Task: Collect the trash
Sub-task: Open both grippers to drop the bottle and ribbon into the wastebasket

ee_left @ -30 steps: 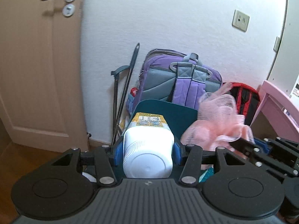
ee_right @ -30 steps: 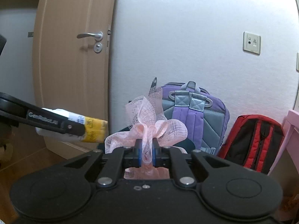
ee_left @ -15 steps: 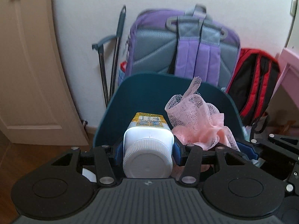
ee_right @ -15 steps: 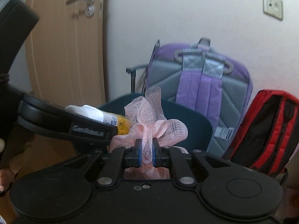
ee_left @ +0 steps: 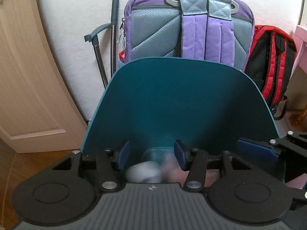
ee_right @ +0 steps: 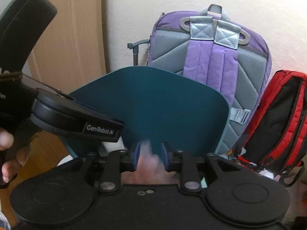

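A teal bin with its lid up [ee_left: 182, 103] stands against the wall; it also shows in the right wrist view [ee_right: 165, 105]. My left gripper [ee_left: 151, 156] is open over the bin's mouth, and the white bottle [ee_left: 143, 174] is a blur falling below its fingers. My right gripper [ee_right: 150, 157] is open too, with the pink mesh puff [ee_right: 149, 164] a blur dropping between and below its fingers. The right gripper's blue pad [ee_left: 257, 149] shows at the right of the left wrist view. The left gripper's body [ee_right: 76, 120] crosses the right wrist view.
A purple and grey backpack [ee_left: 191, 26] leans on the wall behind the bin, with a red and black backpack [ee_left: 272, 63] to its right. A grey folded crutch or stick [ee_left: 113, 32] stands left of it. A wooden door [ee_left: 25, 67] is at the left. Pink furniture [ee_left: 301, 38] is at the far right.
Both grippers moved closer over the bin and opened. The white bottle left the left gripper and the pink puff left the right gripper; both are falling into the bin.
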Motion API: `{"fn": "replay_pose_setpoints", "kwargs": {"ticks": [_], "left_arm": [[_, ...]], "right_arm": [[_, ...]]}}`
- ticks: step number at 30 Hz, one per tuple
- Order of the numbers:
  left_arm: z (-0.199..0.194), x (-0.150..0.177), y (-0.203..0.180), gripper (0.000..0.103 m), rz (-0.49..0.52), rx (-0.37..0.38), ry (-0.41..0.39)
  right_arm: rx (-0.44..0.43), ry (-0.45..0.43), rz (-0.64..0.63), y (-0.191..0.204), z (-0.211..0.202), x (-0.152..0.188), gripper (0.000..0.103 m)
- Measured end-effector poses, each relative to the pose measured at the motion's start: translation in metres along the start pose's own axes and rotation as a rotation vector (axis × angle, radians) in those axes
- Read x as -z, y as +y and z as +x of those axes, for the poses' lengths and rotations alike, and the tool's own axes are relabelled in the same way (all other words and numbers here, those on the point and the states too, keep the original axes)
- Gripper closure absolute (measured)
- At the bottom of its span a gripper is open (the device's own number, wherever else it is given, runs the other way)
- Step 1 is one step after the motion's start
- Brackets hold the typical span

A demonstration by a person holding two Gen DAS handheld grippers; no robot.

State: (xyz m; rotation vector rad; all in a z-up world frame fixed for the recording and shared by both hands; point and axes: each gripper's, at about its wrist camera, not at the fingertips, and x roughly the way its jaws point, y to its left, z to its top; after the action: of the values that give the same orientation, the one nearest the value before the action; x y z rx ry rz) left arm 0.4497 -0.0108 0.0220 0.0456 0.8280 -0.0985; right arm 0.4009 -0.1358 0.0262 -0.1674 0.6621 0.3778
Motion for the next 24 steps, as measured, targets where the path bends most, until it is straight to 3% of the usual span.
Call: {"fn": "replay_pose_setpoints", "kwargs": {"ticks": [4,7,22,24], "left_arm": [[-0.008,0.004,-0.001,0.051,-0.004,0.004,-0.008],[-0.024,0.008,0.002,0.042,-0.019,0.011,-0.027],[-0.14,0.05,-0.001,0.041,-0.018,0.049,-0.126],[-0.153,0.06,-0.001,0.036,-0.026,0.056,-0.131]], "right_arm": [[0.002,-0.008,0.001,0.003,-0.006,0.001,0.074],[-0.003,-0.027,0.004,0.003,-0.019,0.001,0.073],[-0.015,-0.103,0.011,0.024,-0.117,0.016,0.073],[-0.016,-0.111,0.013,0.027,-0.13,0.019,0.072]]}}
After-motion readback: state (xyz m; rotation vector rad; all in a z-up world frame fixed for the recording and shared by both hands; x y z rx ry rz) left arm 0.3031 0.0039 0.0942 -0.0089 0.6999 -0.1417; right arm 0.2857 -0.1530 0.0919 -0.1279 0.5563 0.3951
